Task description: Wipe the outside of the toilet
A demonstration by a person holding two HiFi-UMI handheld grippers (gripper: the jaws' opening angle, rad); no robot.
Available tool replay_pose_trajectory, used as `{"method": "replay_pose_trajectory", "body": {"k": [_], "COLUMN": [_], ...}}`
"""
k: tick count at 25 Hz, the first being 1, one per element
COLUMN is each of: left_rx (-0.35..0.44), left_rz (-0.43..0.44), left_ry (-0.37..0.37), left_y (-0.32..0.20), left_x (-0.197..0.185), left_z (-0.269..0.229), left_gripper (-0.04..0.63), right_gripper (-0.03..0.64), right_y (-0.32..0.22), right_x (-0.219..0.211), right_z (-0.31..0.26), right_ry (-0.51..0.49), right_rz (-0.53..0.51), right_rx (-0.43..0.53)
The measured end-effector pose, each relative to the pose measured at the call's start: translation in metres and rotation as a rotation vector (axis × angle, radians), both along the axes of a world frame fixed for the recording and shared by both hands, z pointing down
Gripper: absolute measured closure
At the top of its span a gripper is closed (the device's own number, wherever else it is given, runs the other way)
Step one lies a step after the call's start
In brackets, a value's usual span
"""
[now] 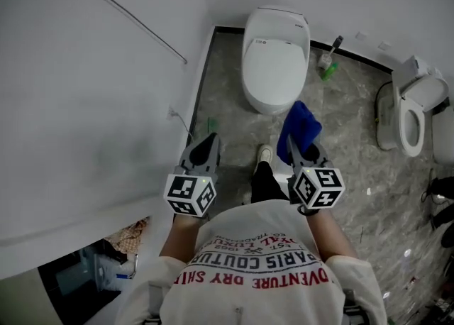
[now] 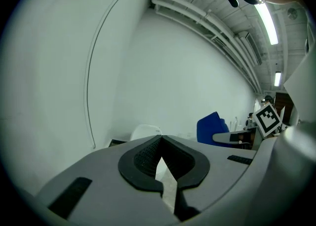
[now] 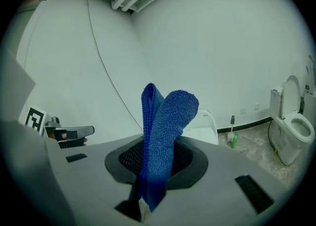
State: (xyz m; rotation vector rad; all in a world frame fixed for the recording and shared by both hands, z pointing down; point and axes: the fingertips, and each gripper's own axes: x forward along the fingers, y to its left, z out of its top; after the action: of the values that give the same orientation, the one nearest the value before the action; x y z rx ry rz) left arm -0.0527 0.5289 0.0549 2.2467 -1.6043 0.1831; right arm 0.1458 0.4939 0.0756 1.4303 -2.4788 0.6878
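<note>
Jaws of R gripper (image 1: 298, 150) pinched a blue cloth (image 3: 165, 121). It stuck up & hid part of the white toilet (image 1: 275, 54), which stood ahead on the floor (image 1: 234, 121). L gripper (image 1: 209, 142) jaws were closed, empty, & hid most of the toilet too.

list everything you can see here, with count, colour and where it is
toilet: 1, white, lid down, ahead near the left wall
second toilet: 1, white, lid up, far right
bottle: 1, green, on the floor right of the closed toilet
brush: 1, dark handle, beside the bottle
cloth: 1, blue, in the right gripper
floor: grey, marbled
shoe: 1, pale, on the floor between the grippers
left gripper: 1, grey, shut, empty
right gripper: 1, grey, shut on the cloth
</note>
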Motion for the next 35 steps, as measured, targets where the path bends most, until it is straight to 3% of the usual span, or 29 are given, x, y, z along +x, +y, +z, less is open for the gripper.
{"method": "replay_pose_trajectory", "body": {"k": [9,18,22,29,35], "left_rx": [0.008,-0.029,-0.032,-0.064,-0.109], "left_rz": [0.025,-0.023,0.042,0.205,0.27], "left_ry": [-0.032,-0.022,-0.026,0.001,0.033], "left_y": [-0.199,-0.337,-0.419,-0.581,-0.703], "left_x": [0.03,0.006,-0.005,-0.025,-0.046], "left_z": [-0.016,-0.006,0.01,0.029,0.053], "left_gripper": [0.589,0.589,0.589,0.589,0.589], "right_gripper": [0.54,0.54,0.54,0.54,0.54], "right_y": [-0.199,-0.344,-0.416,-0.547,-0.649], "right_x": [0.035,0.027,0.003,-0.039,-0.077], "right_z": [-0.005,0.002,0.012,0.024,0.057], "right_ry": [-0.03,0.004,-0.042,-0.004,0.02], "right_rz": [-0.008,-0.013,0.002,0.102,0.139], "right_rx": [-0.034,-0.065,-0.101,-0.12,-0.183]}}
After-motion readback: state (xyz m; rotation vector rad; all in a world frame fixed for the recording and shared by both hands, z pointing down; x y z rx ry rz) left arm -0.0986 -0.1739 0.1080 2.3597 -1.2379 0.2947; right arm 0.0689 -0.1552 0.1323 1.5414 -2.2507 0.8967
